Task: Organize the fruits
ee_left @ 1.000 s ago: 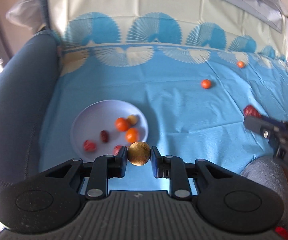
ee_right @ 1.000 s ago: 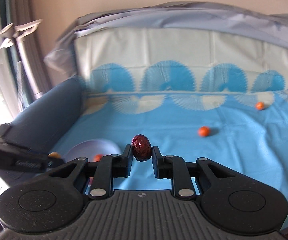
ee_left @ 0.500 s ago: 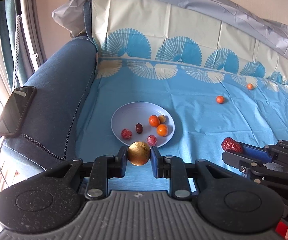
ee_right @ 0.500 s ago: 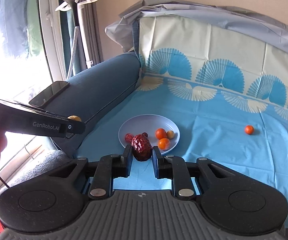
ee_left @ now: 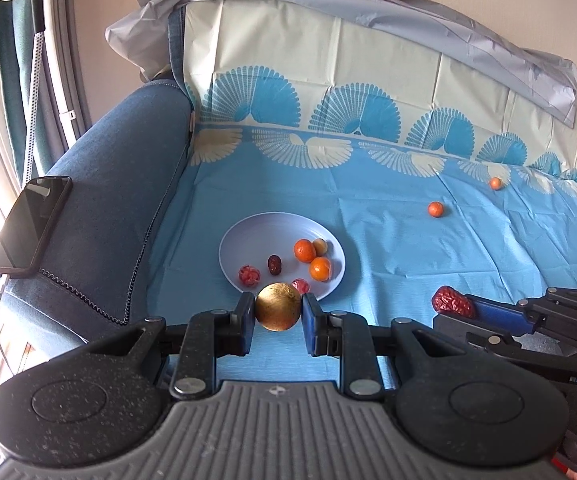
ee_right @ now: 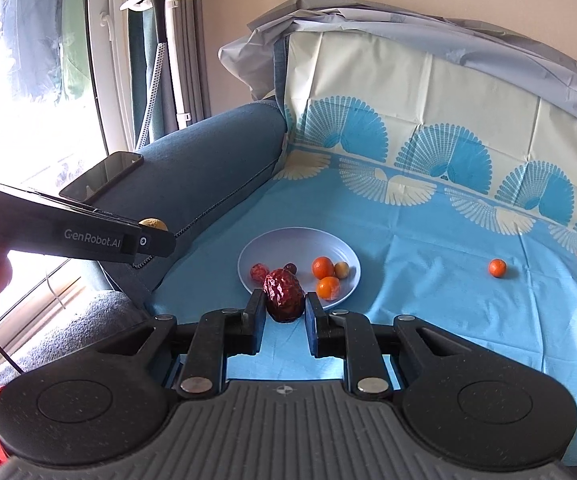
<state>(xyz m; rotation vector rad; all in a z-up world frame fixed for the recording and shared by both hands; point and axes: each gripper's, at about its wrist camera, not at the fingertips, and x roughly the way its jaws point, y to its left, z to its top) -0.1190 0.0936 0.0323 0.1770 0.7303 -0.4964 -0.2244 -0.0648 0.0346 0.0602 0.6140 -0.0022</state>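
Two fruits are in hand, one per gripper. Nearest, the left gripper is clamped on a golden round fruit, and the right gripper is clamped on a wrinkled dark-red date; each fruit sits squarely between its fingertips. Since a second ago both grippers have drawn back and risen from the sofa seat, so the plate now appears smaller and farther off. My judgement: both picks are complete and the carry to the plate is under way, with the release not yet made.

Just beyond the grippers, the plate rests on the blue cloth and holds two orange fruits, a small yellow one, a dark date and two reddish pieces. Well to the right of the plate and farther back, two small orange fruits lie loose on the cloth and remain to be collected. Left of the plate, a phone lies on the sofa arm.
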